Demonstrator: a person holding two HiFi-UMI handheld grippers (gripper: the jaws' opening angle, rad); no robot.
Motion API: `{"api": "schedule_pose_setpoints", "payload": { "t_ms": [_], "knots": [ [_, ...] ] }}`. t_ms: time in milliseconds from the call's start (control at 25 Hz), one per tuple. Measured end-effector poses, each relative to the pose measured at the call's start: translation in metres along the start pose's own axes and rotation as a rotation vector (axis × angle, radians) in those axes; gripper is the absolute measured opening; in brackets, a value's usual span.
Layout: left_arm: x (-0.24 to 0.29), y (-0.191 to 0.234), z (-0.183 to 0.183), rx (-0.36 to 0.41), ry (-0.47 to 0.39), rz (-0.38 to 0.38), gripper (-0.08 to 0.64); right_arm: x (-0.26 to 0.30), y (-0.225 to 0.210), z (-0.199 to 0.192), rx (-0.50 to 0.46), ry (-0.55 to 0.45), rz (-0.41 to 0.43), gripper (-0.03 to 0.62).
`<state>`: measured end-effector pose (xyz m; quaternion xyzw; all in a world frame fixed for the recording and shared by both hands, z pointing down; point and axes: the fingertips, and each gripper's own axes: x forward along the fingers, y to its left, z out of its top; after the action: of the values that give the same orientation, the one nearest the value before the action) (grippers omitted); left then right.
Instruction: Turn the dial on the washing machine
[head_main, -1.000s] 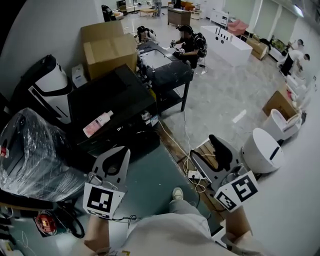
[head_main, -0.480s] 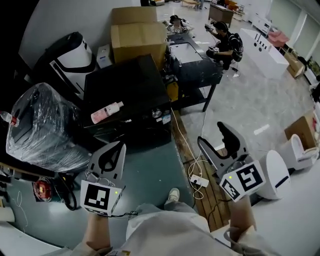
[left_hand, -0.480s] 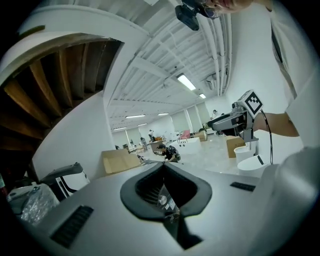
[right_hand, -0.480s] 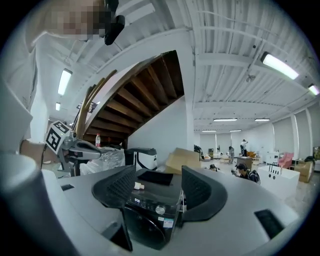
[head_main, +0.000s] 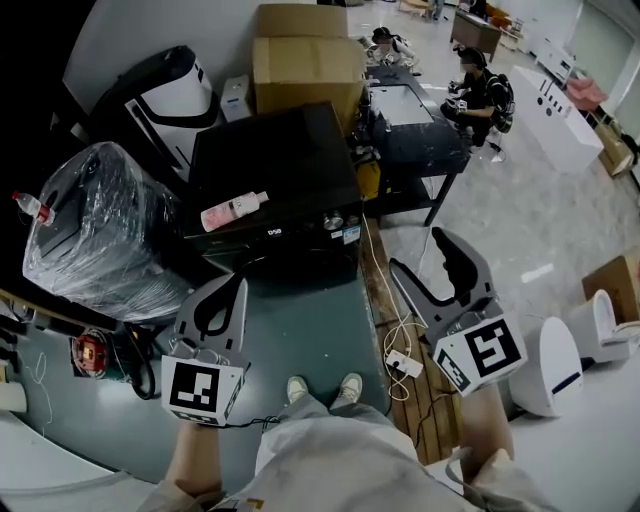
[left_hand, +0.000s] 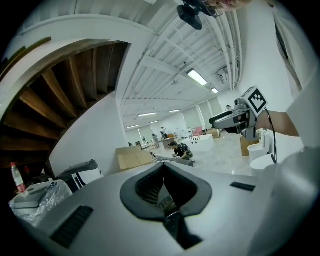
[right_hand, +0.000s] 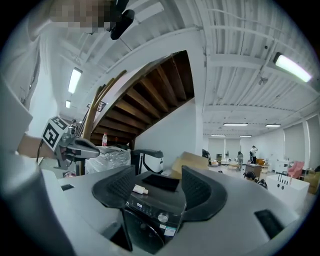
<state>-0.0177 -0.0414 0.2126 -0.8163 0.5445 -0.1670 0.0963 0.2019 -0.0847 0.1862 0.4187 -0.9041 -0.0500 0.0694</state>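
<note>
1. Dial (right_hand: 161, 217) sits on the front panel of the black washing machine (head_main: 275, 170), framed between the right gripper's (right_hand: 159, 187) spread jaws but well apart from them.
2. Left gripper (left_hand: 165, 207) has its jaws pressed together on nothing, short of the machine.

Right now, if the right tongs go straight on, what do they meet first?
Probably the washing machine, near its dial, framed between the open right tongs; nothing shows in between, though depth is unclear.
</note>
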Motion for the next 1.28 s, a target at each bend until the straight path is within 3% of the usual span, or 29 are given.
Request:
{"api": "schedule_pose_setpoints", "payload": {
  "t_ms": [400, 800, 1000, 1160, 1280],
  "knots": [
    [0.011, 0.008, 0.013, 0.003, -0.022, -0.026, 0.02, 0.025, 0.013, -0.015, 0.011, 0.045, 0.009, 0.298],
    [0.037, 0.038, -0.023, 0.018, -0.019, -0.019, 0.02, 0.101, 0.013, -0.062, 0.001, 0.164, -0.026, 0.298],
    [0.053, 0.057, -0.044, -0.027, -0.036, 0.021, 0.018, 0.148, 0.01, -0.104, -0.001, 0.219, -0.05, 0.298],
    [0.065, 0.085, -0.08, -0.029, -0.01, 0.141, 0.02, 0.177, 0.008, -0.142, 0.009, 0.245, -0.044, 0.317],
    [0.08, 0.087, -0.096, -0.04, -0.027, 0.125, 0.02, 0.193, 0.005, -0.172, 0.013, 0.268, -0.052, 0.322]
  ]
}}
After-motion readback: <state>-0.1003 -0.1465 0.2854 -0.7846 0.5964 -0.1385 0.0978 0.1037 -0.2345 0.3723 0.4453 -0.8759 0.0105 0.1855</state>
